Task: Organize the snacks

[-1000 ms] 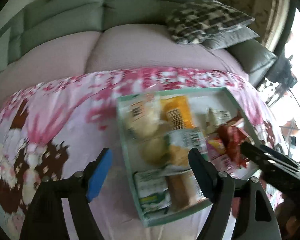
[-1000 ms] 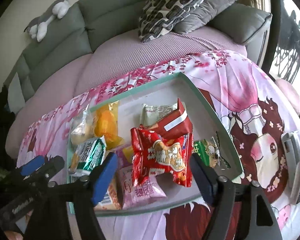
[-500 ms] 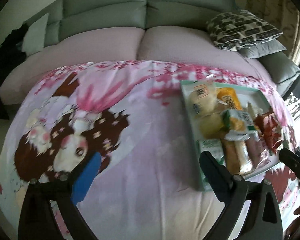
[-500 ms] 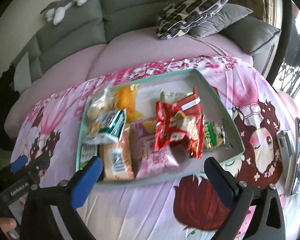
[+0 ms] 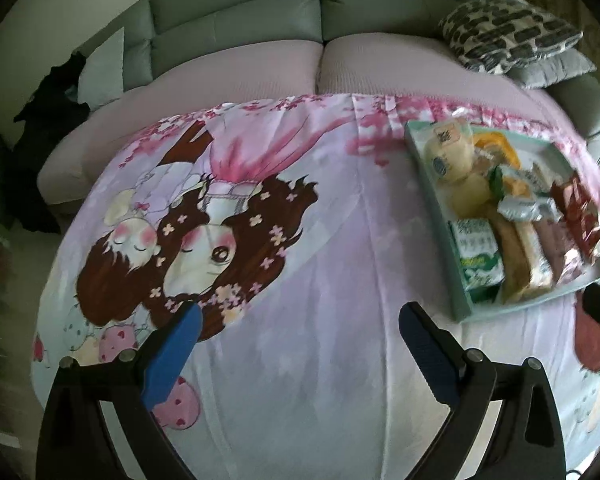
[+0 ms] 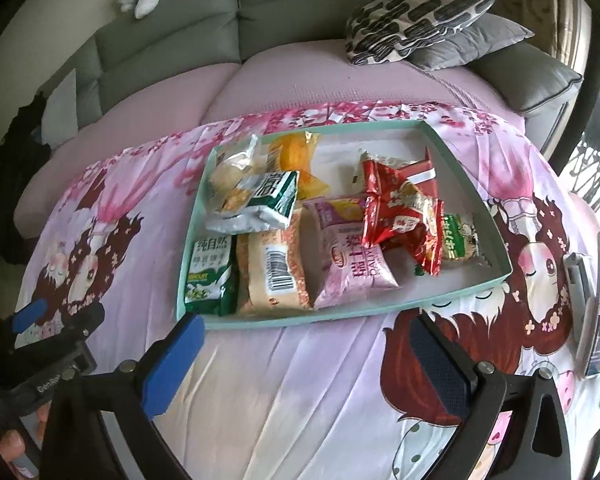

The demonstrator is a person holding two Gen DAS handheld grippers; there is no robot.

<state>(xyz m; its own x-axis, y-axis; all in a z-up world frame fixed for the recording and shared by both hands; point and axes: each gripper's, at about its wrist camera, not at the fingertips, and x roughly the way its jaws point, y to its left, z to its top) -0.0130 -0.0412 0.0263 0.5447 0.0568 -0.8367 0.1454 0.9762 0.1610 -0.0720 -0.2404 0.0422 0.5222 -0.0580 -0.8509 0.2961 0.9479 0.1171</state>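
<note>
Presently, snack packets (image 6: 336, 224) lie inside the mint-green tray (image 6: 496, 236) on the pink cartoon-print cloth (image 6: 300, 380). Right gripper (image 6: 304, 356) spread wide, empty, near the tray's front rim. Left gripper (image 5: 300, 340) likewise wide, over bare cloth, tray to its right.

Glossy foil snack packets (image 6: 400, 212) lie on matt printed cloth (image 6: 300, 380).

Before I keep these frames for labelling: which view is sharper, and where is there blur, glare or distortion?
Right wrist: sharper, print on the packets in the tray mostly readable, window at the right edge blown out. Left wrist: dimmer, snacks smeared by blur, sofa bowed by the fisheye; both have dark corners.
</note>
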